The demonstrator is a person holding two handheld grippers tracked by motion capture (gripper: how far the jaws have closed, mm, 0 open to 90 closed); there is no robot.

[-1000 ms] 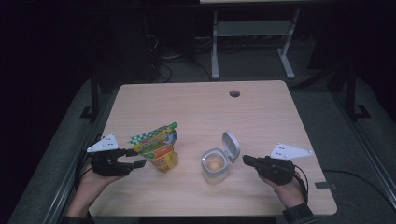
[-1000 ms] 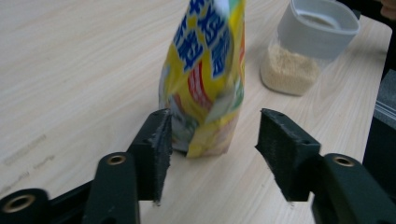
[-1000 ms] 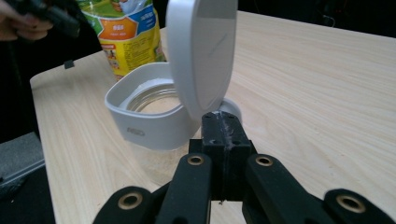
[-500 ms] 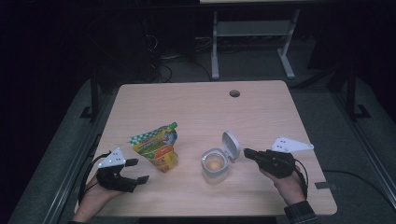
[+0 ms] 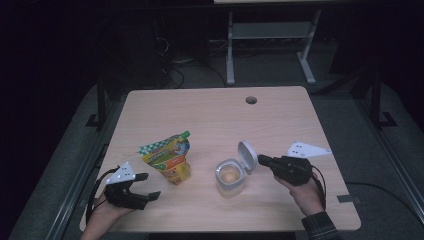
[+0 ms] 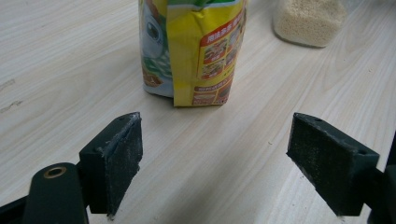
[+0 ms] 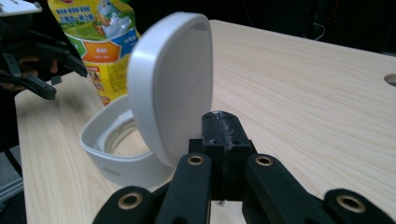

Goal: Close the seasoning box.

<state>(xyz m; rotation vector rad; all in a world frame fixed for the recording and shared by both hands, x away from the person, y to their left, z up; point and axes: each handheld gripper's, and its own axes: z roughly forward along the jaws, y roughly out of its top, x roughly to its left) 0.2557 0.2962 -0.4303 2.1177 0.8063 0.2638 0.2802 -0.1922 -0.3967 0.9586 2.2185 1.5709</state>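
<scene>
While the right gripper rests with its jaws pressed fully together and nothing between them, their tips sit just behind the raised white lid of a small clear jar holding pale granules. The jar stands directly ahead of those shut jaws, its lid hinged upright toward them. The left gripper lies low near the table edge, its jaws spread wide and gripping nothing; they have just been opening, with only bare wood between the pads. The yellow stand-up pouch stands upright straight ahead of the open left jaws, clear of both pads, and the jar lies beyond it to the right. The likely step is closing the jar or steadying the pouch. To shut the lid well, the closed right jaws should push from behind the lid's upper edge, slowly, so the light jar does not slide or tip; the left jaws could brace the jar first.
</scene>
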